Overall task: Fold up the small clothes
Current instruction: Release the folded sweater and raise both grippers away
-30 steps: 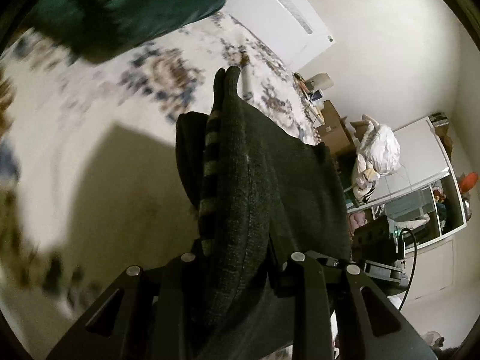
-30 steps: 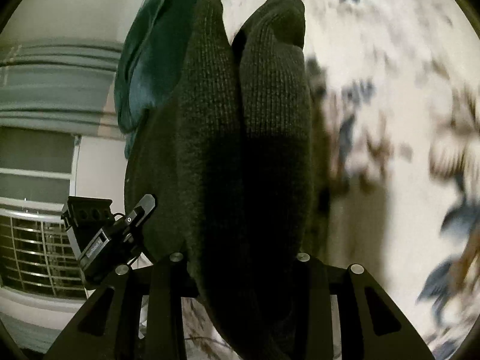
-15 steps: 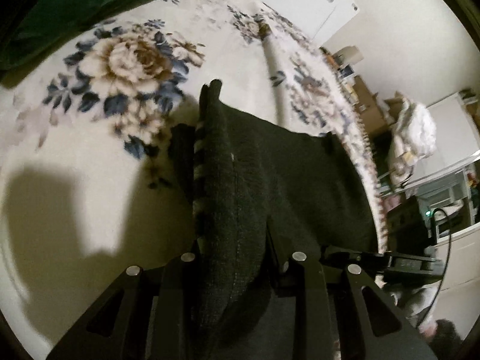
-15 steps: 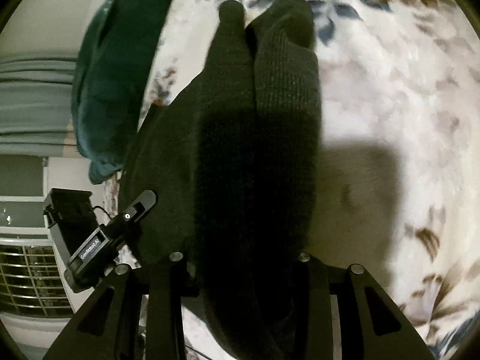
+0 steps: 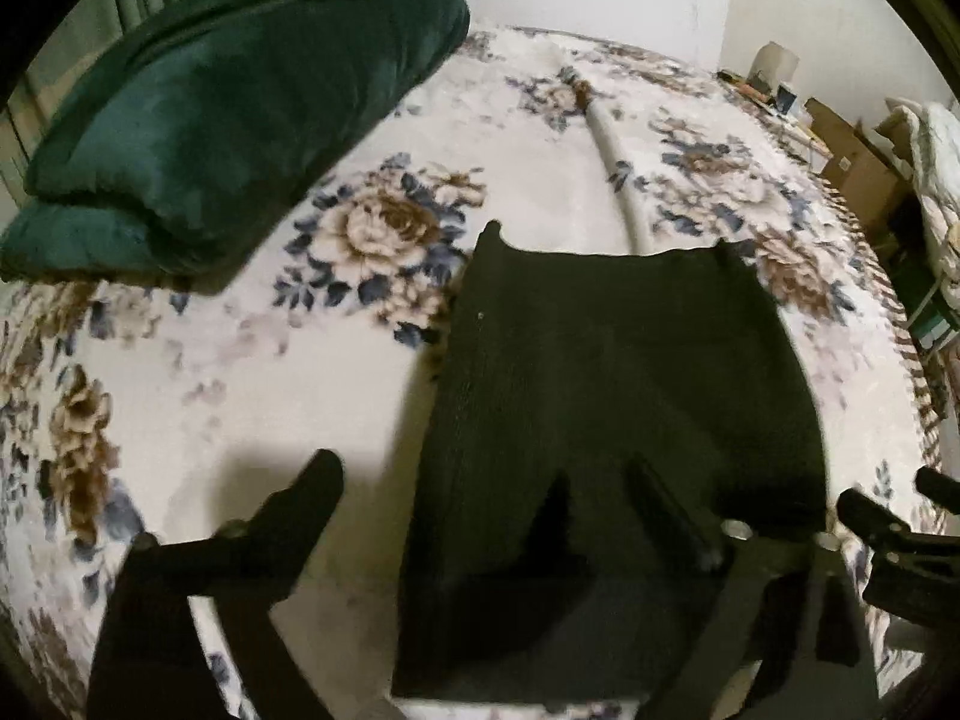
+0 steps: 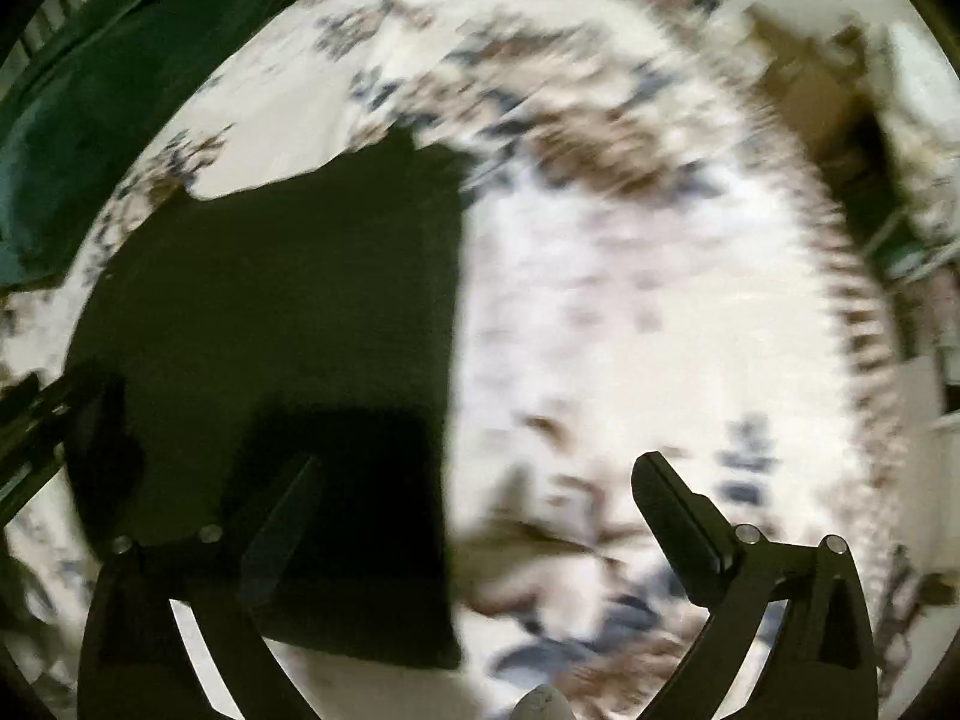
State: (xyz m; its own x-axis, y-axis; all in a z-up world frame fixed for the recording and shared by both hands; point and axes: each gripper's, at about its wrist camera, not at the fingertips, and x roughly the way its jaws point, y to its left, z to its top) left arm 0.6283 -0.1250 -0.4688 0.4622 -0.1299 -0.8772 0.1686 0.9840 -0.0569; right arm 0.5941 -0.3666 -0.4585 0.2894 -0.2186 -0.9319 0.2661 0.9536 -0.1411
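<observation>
My left tool has its two fingers spread wide apart, and nothing is between them. One finger sits over the flowery bed cover, and the other finger is over the dark cloth. My right tool is spread wide too, and it holds nothing. Its left finger is over the cloth and its right finger is over the bed cover.

The dark knit cloth lies flat on the bed, right in front of my left tool and a bit to its right. It is folded into a long block shape. Its long side runs straight away from my left tool, from just under the tool to the far end. The far end has a small point sticking up at the left corner. In my right tool's view the same cloth lies to the left of the tool, with its long side again going away from me. That view is blurry, so I cannot see small things in it.

A big green pillow lies far off to the left, well apart from the cloth. A light tube lies on the bed past the cloth's far edge. Boxes stand beyond the bed on the right.
</observation>
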